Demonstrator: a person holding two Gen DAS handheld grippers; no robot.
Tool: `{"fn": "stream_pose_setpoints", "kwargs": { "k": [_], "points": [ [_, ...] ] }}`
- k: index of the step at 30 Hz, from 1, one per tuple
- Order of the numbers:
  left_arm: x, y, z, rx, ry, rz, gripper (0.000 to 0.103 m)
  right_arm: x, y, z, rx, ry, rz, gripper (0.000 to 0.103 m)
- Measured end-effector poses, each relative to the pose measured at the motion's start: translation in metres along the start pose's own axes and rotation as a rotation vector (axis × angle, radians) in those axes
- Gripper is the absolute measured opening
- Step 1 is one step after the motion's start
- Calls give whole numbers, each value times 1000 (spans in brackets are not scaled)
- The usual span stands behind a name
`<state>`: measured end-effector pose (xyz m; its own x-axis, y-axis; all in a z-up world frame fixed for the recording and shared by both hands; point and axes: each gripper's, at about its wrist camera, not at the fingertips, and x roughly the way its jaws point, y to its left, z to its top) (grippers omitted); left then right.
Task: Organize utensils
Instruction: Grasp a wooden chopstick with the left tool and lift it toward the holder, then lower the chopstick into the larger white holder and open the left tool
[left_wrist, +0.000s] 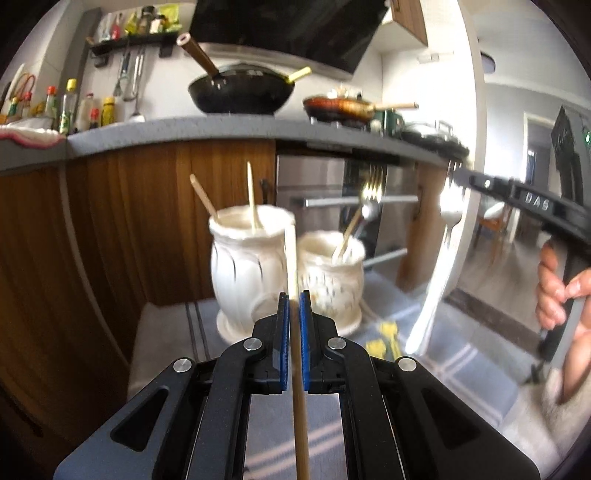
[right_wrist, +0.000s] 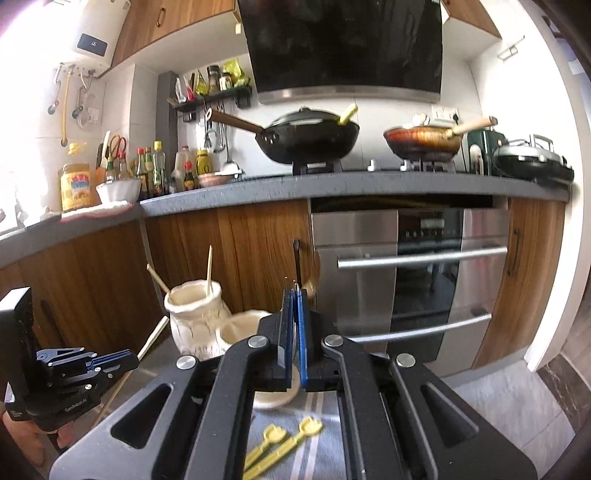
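A: The left hand-held gripper (left_wrist: 294, 314) is clamped on a wooden chopstick (left_wrist: 293, 266), pads tight on the shaft, tip pointing toward the two cream jars.

B: And the right hand-held gripper (right_wrist: 295, 314)?

A: Closed on a metal fork (left_wrist: 441, 236). From the left camera you can see the fork hanging off its tip, tines up by the jaws, handle trailing down. From its own camera only the tine tips poke out above the pads.

B: So both are carrying. Where does each go?

A: My guess: chopstick into the taller jar (left_wrist: 247, 258), which already has two wooden sticks in it. The shorter jar (left_wrist: 330, 273) beside it holds a fork and what looks like another stick, so the fork likely belongs there.

B: What's left down below?

A: Two yellow plastic picks (right_wrist: 284, 443) on the striped cloth (right_wrist: 325, 424), near the jars' saucer.

B: Next move?

A: Each piece needs tipping upright over its jar's mouth before letting go. The fork hangs long, so it must clear the rim first or it could knock the jar.
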<state>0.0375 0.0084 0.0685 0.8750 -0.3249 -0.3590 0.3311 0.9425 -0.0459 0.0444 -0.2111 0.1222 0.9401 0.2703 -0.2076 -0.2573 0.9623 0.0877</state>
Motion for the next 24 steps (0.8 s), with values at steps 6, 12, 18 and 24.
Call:
{"fn": "stream_pose_setpoints", "kwargs": {
  "k": [6,12,18,24],
  "points": [
    [4,1,38,36,-100,2,6,9,0,24,50,-91,-19,2],
    [22,16,83,-19,-215,5,6,20,-7,44,78,-192,-67,2],
    [42,25,113,-42,-308,40,6,33,-15,52,83,-264,-113,2],
    [79,22,125,-36,-361,74,6,55,-9,40,5,-239,-125,2]
  ]
}}
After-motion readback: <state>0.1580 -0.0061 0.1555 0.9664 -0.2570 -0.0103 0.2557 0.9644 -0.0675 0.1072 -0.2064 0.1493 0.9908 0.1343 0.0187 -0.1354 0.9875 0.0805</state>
